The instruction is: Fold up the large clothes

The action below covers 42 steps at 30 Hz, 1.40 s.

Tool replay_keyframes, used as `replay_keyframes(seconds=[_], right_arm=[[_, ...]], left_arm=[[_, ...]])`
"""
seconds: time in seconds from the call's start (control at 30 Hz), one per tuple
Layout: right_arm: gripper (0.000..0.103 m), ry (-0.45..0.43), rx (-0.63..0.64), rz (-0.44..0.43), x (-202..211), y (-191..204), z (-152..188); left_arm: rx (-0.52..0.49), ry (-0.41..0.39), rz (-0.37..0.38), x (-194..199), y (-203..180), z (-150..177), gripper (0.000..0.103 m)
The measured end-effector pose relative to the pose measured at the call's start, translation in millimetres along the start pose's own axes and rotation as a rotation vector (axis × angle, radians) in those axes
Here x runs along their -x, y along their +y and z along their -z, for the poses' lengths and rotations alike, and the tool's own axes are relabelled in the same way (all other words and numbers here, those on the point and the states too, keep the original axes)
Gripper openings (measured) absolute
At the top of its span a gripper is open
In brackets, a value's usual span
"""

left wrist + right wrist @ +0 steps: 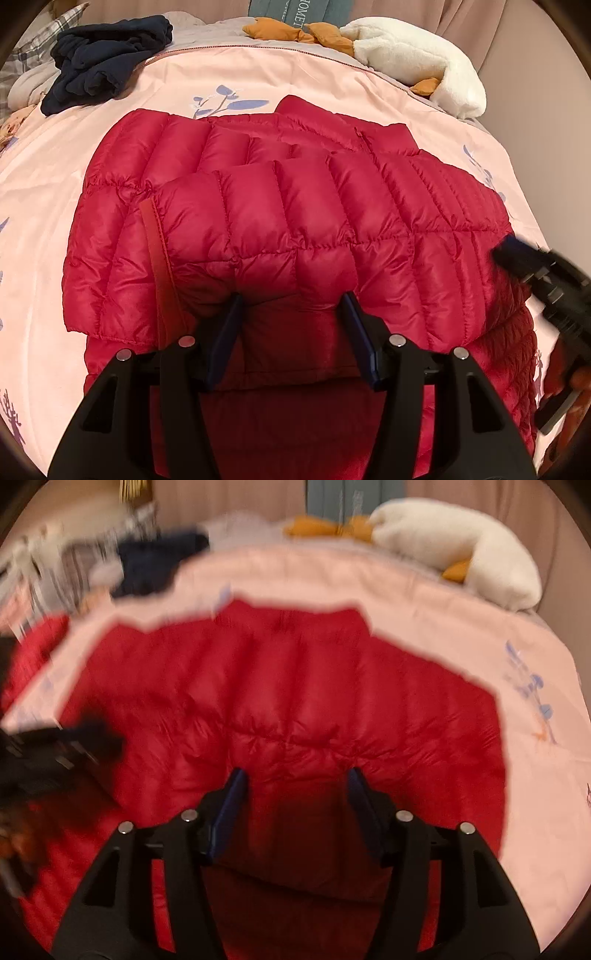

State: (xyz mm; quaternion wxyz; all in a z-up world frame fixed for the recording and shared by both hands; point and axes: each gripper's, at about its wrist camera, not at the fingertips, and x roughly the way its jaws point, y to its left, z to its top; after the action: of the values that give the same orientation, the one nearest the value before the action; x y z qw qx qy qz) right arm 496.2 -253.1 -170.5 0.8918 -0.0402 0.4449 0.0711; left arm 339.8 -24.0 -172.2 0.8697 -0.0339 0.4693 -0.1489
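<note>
A red quilted down jacket [295,206] lies partly folded on a pink bedspread [303,77], with one puffy layer doubled over another and a red hem band at the left. My left gripper [291,306] sits at the jacket's near edge, its jaws partly apart and closed on a thick fold of red fabric that fills the gap between them. In the blurred right wrist view, my right gripper [297,779] stands open over the jacket [295,686], with loose fabric between the fingers. The right gripper [517,258] also shows at the jacket's right edge.
A crumpled navy garment [107,55] lies at the far left of the bed, next to a plaid pillow [33,51]. A white plush toy [417,55] with orange parts rests at the far right. A curtain hangs behind.
</note>
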Motion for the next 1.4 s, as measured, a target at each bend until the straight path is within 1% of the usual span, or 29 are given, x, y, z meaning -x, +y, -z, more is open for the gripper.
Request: replay_keyframes(seconds=[0.07,0.1,0.13,0.17,0.23,0.27,0.33,0.37,0.43,0.47,0.53,0.63,0.67,0.73,0.77,0.8,0.87,0.9,1.0,1.1,1.17,1.23,1.27,1.3,1.4], right_arm=[[0.06,0.004,-0.019,0.011,3.2,1.8,-3.8],[0.06,-0.01,-0.031,0.007,8.0,1.3,-6.8],[0.06,-0.042,-0.035,-0.006,15.5,2.7,-9.9],[0.06,-0.099,-0.026,-0.029,26.0,6.9,-14.5],[0.061,-0.142,-0.007,-0.028,31.1,13.6,-23.0],[0.061,-0.149,-0.005,-0.029,28.7,17.0,-28.0],[0.061,-0.122,-0.036,-0.063,13.8,23.7,-37.7],[0.063,-0.099,-0.053,-0.066,4.0,25.8,-41.0],[0.066,-0.039,-0.054,-0.034,-20.1,32.8,-41.6],[0.067,-0.026,-0.04,-0.011,-29.1,36.2,-39.7],[0.067,-0.027,-0.025,0.002,-30.7,39.8,-37.8],[0.066,-0.042,-0.066,-0.033,-16.8,33.4,-33.4],[0.067,-0.052,-0.077,-0.045,-8.4,31.3,-30.2],[0.071,-0.085,-0.084,-0.058,11.6,27.9,-21.4],[0.073,-0.103,-0.085,-0.06,25.1,26.5,-13.5],[0.073,-0.111,-0.085,-0.067,34.1,26.0,-7.8],[0.074,-0.123,-0.077,-0.097,56.3,27.0,9.7],[0.076,-0.124,-0.075,-0.104,64.1,27.5,17.1],[0.077,-0.098,-0.055,-0.128,85.4,32.2,45.9],[0.077,-0.044,-0.036,-0.139,98.6,37.8,78.9],[0.077,-0.015,-0.029,-0.141,103.9,40.5,98.5],[0.077,0.013,-0.002,-0.108,108.6,45.3,121.8],[0.077,0.02,0.01,-0.091,108.6,47.0,128.8],[0.077,0.031,0.023,-0.068,111.0,49.3,139.6],[0.077,0.036,0.034,-0.046,120.8,51.0,170.1]], left_arm=[[-0.003,0.004,-0.003,-0.1,-0.9,-0.1,0.057],[-0.007,0.004,-0.006,-0.2,-1.5,-0.1,0.057],[-0.009,0.004,-0.007,-0.1,-1.6,0.0,0.057],[-0.011,0.004,-0.007,-0.2,-1.7,-0.1,0.057],[-0.011,0.002,-0.002,-0.3,-0.9,0.1,0.057],[-0.011,0.0,-0.001,-0.1,-0.9,0.7,0.057],[-0.012,-0.002,0.002,-0.8,-0.3,1.0,0.057],[-0.011,-0.003,0.002,-0.9,-0.3,1.1,0.057],[-0.013,-0.004,0.001,-0.9,-0.3,1.4,0.057],[-0.016,-0.004,0.0,-1.1,-0.6,1.5,0.057],[-0.021,-0.003,-0.005,-1.8,-1.2,1.7,0.057],[-0.03,-0.003,-0.018,-2.4,-3.7,2.2,0.057],[-0.028,-0.003,-0.02,-1.8,-4.0,2.1,0.057],[-0.015,-0.006,-0.023,2.5,-4.8,3.4,0.058],[-0.008,-0.008,-0.023,4.9,-5.0,4.6,0.062],[-0.001,-0.009,-0.021,8.5,-5.4,6.6,0.069],[0.004,-0.018,-0.024,20.2,-8.3,13.3,0.072],[-0.003,-0.022,-0.029,26.2,-10.1,16.9,0.074],[-0.028,-0.032,-0.03,49.9,-16.0,34.4,0.081],[-0.063,-0.029,-0.031,72.9,-19.6,62.5,0.081],[-0.094,-0.006,-0.034,80.6,-20.6,83.8,0.081],[-0.126,0.018,-0.065,83.9,-21.5,105.1,0.081],[-0.159,0.035,-0.09,84.3,-22.8,119.2,0.081],[-0.181,0.035,-0.111,86.2,-23.2,131.4,0.081],[-0.199,0.018,-0.122,96.6,-18.8,158.0,0.082]])
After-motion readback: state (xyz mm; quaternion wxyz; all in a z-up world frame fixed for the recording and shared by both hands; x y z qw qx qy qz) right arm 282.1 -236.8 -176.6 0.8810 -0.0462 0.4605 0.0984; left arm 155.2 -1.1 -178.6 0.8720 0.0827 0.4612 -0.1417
